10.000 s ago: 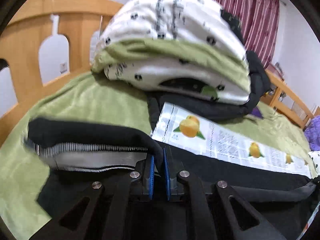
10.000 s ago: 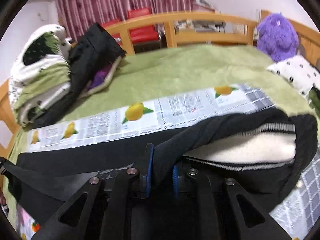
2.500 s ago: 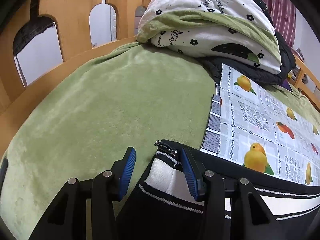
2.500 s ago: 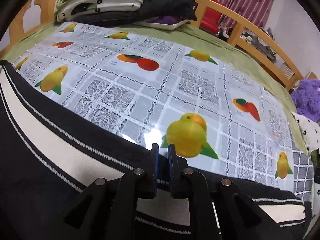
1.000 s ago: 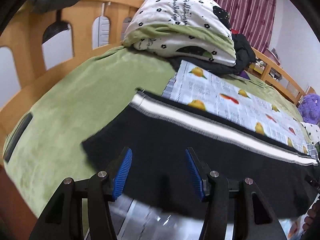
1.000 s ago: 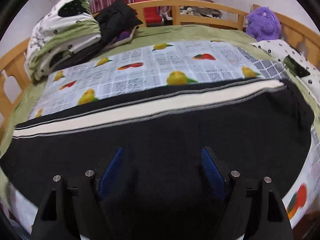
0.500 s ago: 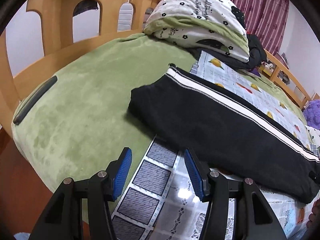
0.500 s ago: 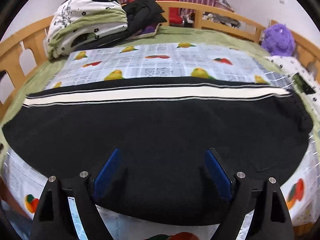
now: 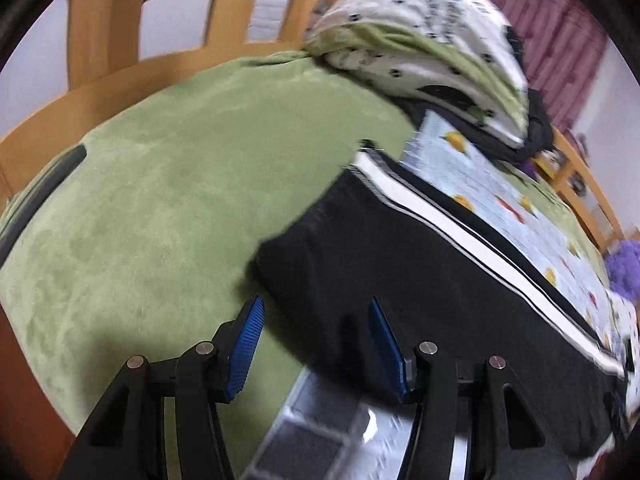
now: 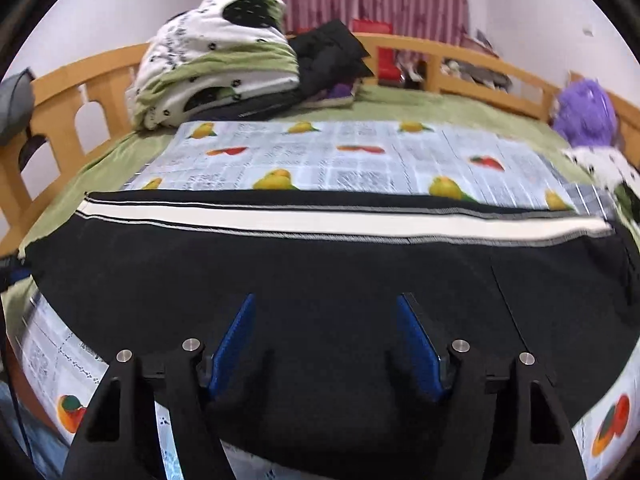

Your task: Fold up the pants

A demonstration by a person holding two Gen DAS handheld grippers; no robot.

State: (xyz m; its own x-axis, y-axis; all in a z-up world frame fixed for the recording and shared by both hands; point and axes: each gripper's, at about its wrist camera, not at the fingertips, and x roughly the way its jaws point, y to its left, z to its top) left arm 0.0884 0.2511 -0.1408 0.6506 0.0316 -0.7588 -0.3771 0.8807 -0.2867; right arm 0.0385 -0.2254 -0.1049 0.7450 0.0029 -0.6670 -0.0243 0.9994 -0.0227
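Observation:
The black pants (image 10: 320, 280) with a white side stripe lie flat, folded lengthwise, across the fruit-print cloth (image 10: 360, 160) on the bed. My right gripper (image 10: 326, 340) is open and empty, just above the pants' near edge at mid-length. My left gripper (image 9: 316, 340) is open and empty, at the near corner of the pants' left end (image 9: 400, 272), which lies partly on the green blanket (image 9: 160, 208).
A folded white-and-green quilt (image 10: 216, 60) and a black garment (image 10: 328, 56) are piled at the head end. Wooden bed rails (image 10: 480, 76) run around the bed. A purple plush toy (image 10: 588, 112) sits far right. A dark flat object (image 9: 44, 184) lies on the blanket at left.
Both grippers let go of the pants and opened after laying them flat. In the last half second the left gripper moved closer to the pants' left end; the right gripper shifted slightly.

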